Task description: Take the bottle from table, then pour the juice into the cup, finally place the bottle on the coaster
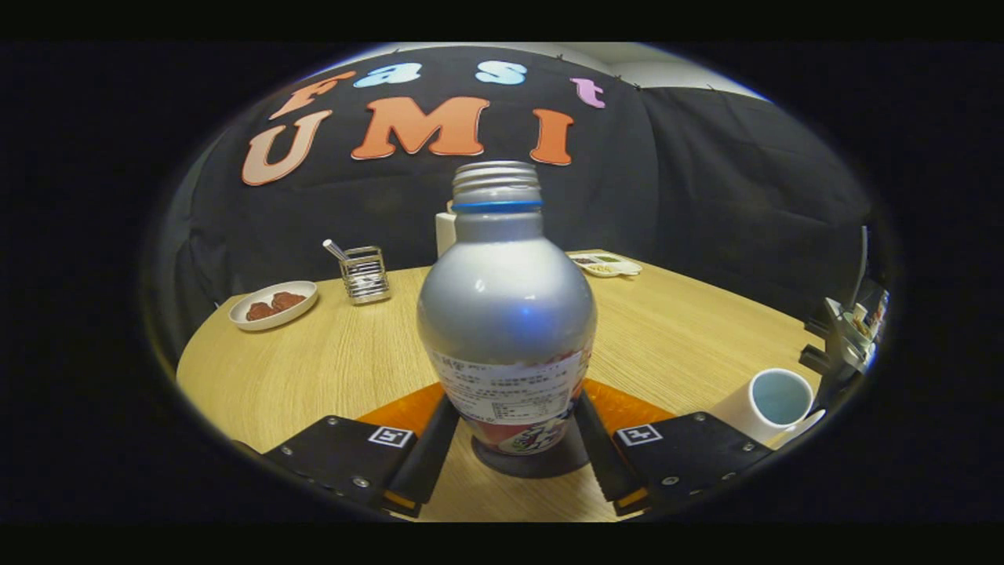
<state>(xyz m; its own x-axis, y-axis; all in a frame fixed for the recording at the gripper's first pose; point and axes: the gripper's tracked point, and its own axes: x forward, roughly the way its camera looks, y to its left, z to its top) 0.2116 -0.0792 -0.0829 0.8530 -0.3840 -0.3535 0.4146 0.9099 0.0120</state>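
1. Standing upright between the two black fingers of the hand-held gripper (514,447), a silver bottle (506,314) with an open threaded neck and a blue ring below it rises well above the fingertips.
2. Both fingers (430,455) lie close along the bottle's lower, labelled part, one on each side; whether they actually press on it cannot be told from this view.
3. The bottle's base sits on a dark round coaster (533,463), which lies between the fingers on the wooden desk (314,369).
4. An orange mat (627,408) shows behind the bottle's base, spreading out past both fingers.
5. A white cup (773,402) with a pale blue inside stands near the desk's right edge, just beyond the right finger and apart from the bottle.
6. Toward the desk's far left edge rests a white dish (274,304) holding brown pieces, and beside it a small wire holder (365,275) with a stick leaning out of it.
7. A shallow white tray (608,265) sits at the far edge, to the right of the bottle, and a white object (445,231) is partly hidden behind the bottle's shoulder.
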